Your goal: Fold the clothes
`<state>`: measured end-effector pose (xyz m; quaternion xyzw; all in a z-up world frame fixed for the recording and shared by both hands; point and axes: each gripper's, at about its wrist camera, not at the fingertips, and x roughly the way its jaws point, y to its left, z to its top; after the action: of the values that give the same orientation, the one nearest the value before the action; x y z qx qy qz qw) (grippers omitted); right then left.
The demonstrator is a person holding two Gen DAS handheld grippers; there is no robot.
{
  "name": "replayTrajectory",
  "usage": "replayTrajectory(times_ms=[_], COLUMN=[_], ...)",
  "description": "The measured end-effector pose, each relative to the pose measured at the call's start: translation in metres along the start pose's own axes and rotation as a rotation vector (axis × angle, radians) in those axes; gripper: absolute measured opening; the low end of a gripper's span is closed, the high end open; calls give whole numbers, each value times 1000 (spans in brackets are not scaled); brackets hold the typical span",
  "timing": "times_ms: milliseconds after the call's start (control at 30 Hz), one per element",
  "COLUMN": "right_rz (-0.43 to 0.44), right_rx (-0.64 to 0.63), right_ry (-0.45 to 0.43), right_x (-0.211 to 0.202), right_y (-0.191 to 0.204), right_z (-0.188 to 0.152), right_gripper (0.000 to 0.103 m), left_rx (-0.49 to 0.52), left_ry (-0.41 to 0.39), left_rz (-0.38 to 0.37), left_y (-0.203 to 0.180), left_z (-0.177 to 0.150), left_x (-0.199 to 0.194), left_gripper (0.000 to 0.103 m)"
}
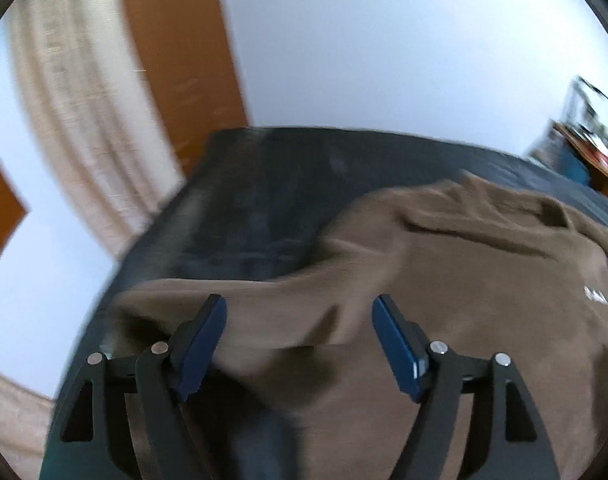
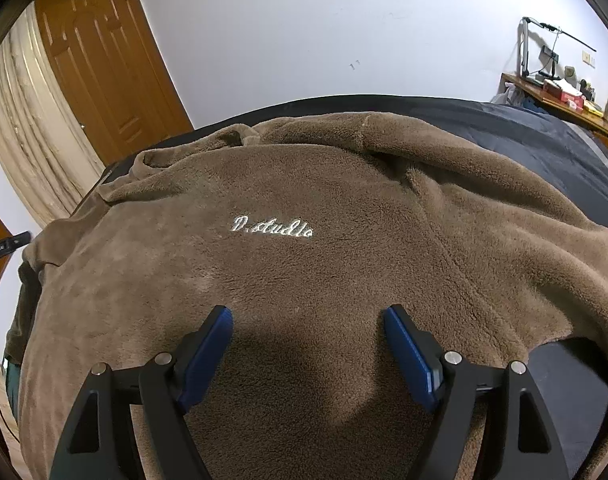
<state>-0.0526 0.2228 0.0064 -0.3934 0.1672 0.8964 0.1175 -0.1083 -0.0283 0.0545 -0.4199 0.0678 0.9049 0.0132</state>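
Where the left wrist view is consulted, the left gripper [image 1: 300,312] is seen with its blue pads spread wide, and nothing is clamped between them. A blurred fold of the brown fleece garment [image 1: 443,280] passes below and between the pads, but no pad is seen pressing on it. The garment is spread over the dark bed cover [image 1: 256,184], most of it toward the right of the frame, with one sleeve-like flap trailing toward the left edge of the bed cover. This flat layout is judged to be a preparation for folding. The whole view is smeared, so seams and the garment's edge cannot be traced, and the small white lettering on the garment is unreadable. The near side of the bed cover is hidden behind the gripper's black linkages.

Where the right wrist view is consulted, the right gripper [image 2: 307,320] is likewise seen wide open and empty, held just above the garment's front panel, below the embroidered logo [image 2: 272,229]. The logo faces up, so the front of the garment is judged to lie uppermost. The collar or hood region is bunched at the far side of the bed cover and its form cannot be made out. The left side of the garment hangs over the bed cover's edge and is cut off by the lens border. A dark device and part of a hand appear at the far left margin, mostly out of frame.
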Motion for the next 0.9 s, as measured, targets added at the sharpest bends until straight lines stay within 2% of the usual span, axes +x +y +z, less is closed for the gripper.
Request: replayTrajectory(times_ms=[100,167,333,500,667,733,900], right_rz=[2,4,2,-4,-1,1,6], right_rx=[-1,-1,-3,-12,-16,-15,-13], right_ry=[1,0,2,6,8,8,7], right_x=[-1,-1,0,2,2,1,0], right_y=[-1,-1,0,4,3,2,1], right_z=[0,0,0,2,2,2,1], right_gripper=[82,82,82,83,84,84,84], left_rx=[39,32,-28,-54,-66,-107,-94], left_ry=[44,88,138,140,151,166,64], left_rz=[0,36,173,207,254,249,76], left_y=[-33,-42,-30,-20,-22,-24,-63], left_z=[4,10,31,46,43,40,39], left_x=[30,58,108,126,124,115,64], left_gripper=[79,79,79,95,98,98,98])
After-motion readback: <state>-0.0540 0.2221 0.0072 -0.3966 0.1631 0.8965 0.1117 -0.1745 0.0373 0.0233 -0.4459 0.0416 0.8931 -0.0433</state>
